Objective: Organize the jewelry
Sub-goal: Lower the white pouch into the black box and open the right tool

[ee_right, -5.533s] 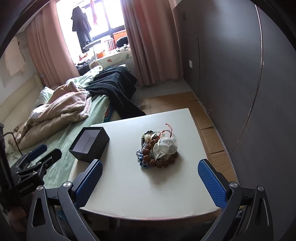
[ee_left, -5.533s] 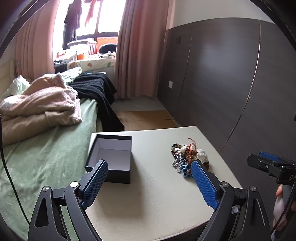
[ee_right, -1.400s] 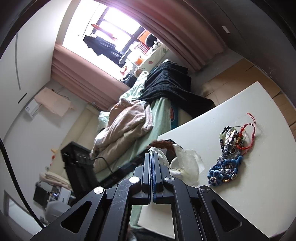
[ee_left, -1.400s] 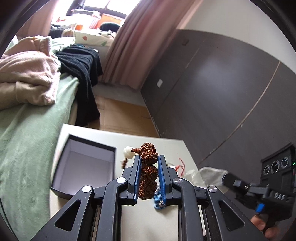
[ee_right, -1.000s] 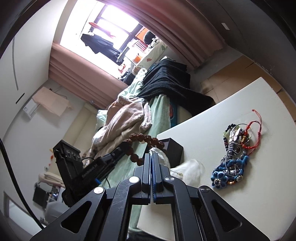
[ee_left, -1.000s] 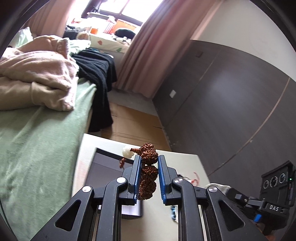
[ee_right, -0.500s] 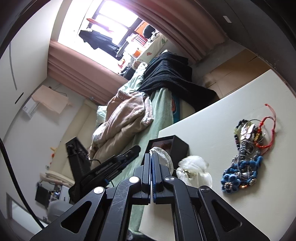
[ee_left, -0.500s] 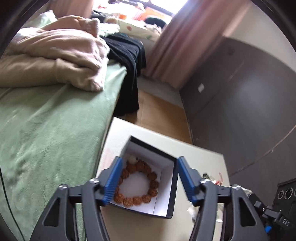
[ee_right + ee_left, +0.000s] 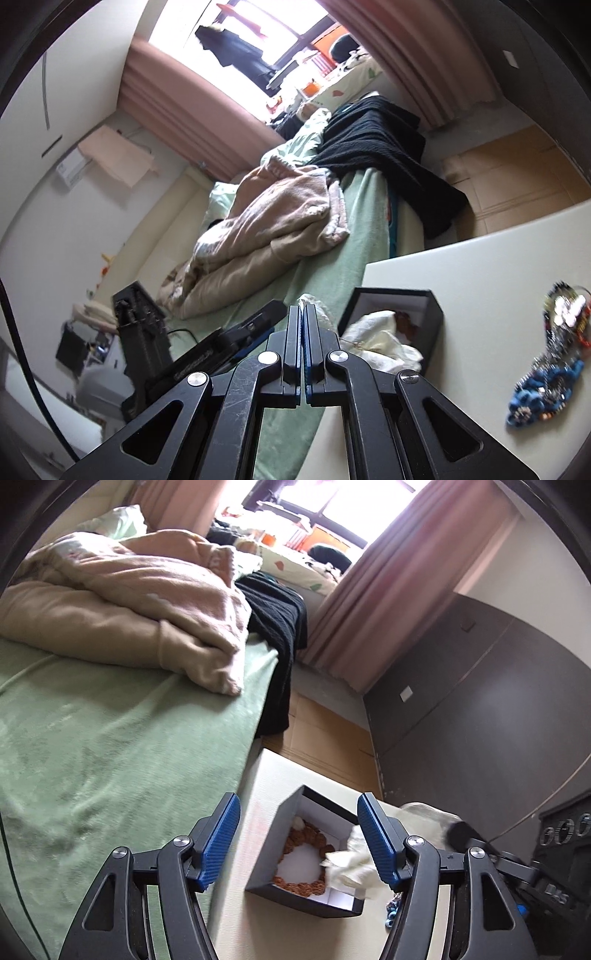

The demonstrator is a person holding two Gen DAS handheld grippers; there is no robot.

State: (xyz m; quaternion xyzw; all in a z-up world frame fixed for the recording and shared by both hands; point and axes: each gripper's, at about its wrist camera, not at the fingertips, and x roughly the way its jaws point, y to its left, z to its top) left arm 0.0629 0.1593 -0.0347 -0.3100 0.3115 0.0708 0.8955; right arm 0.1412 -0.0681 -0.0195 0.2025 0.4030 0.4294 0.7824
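A dark box (image 9: pixel 295 897) with a white lining sits on the pale table (image 9: pixel 266 923) by its left edge. A brown bead bracelet (image 9: pixel 301 884) lies coiled inside it. My left gripper (image 9: pixel 299 836) hangs open just above and before the box, nothing between its pads. My right gripper (image 9: pixel 304 314) is shut on a white sheer pouch (image 9: pixel 376 339). The pouch (image 9: pixel 351 860) droops over the box's (image 9: pixel 432 314) near right rim. The remaining pile of jewelry (image 9: pixel 550 354), blue, red and metallic pieces, lies on the table to the right.
A green bed (image 9: pixel 110 757) with a pink-beige quilt (image 9: pixel 129 602) and a black garment (image 9: pixel 280 627) runs along the table's left edge. Dark wall panels (image 9: pixel 480 720) stand on the right. Cardboard covers the floor (image 9: pixel 509 177) beyond the table.
My left gripper opened and the brown bracelet now lies in the box; the gripper has drawn back slightly. My right gripper carried the pouch leftwards to the box.
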